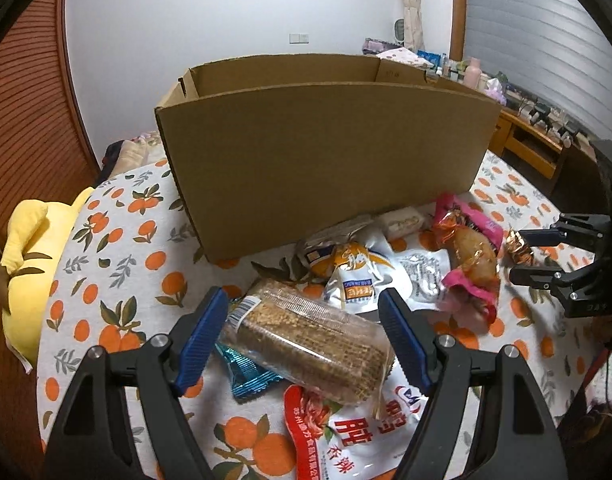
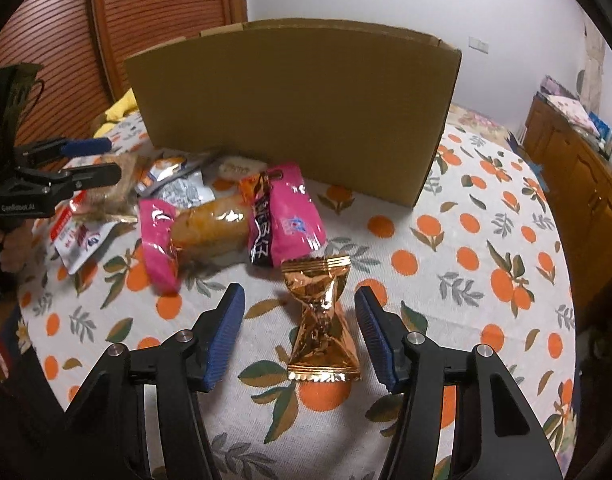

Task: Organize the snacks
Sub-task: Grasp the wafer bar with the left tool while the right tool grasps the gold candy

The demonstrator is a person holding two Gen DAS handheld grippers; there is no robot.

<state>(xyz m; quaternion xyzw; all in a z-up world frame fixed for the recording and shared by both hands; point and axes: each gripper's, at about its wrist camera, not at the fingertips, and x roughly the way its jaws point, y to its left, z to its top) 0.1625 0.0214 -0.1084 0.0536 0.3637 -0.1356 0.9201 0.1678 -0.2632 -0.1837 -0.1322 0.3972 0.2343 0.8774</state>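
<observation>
A pile of snack packs lies on the orange-print tablecloth [image 1: 117, 240] in front of an open cardboard box [image 1: 322, 160]. My left gripper [image 1: 306, 328] is open, its blue pads on either side of a clear pack of brown wafers [image 1: 306, 340], not pressing it. Beside it lie a red-and-white pouch [image 1: 346, 440], a white-orange pouch [image 1: 354, 276] and a pink sausage pack [image 1: 470, 256]. My right gripper [image 2: 299, 328] is open around a copper foil candy pack [image 2: 322, 320] lying flat. The pink pack [image 2: 225, 224] and the box [image 2: 293, 108] also show in the right wrist view.
A yellow plush [image 1: 29, 256] lies at the table's left edge. A wooden sideboard [image 2: 578, 168] with bottles and clutter stands to the right. A wooden slatted door [image 2: 145, 20] is behind the box. A blue foil pack [image 1: 245, 372] lies under the wafers.
</observation>
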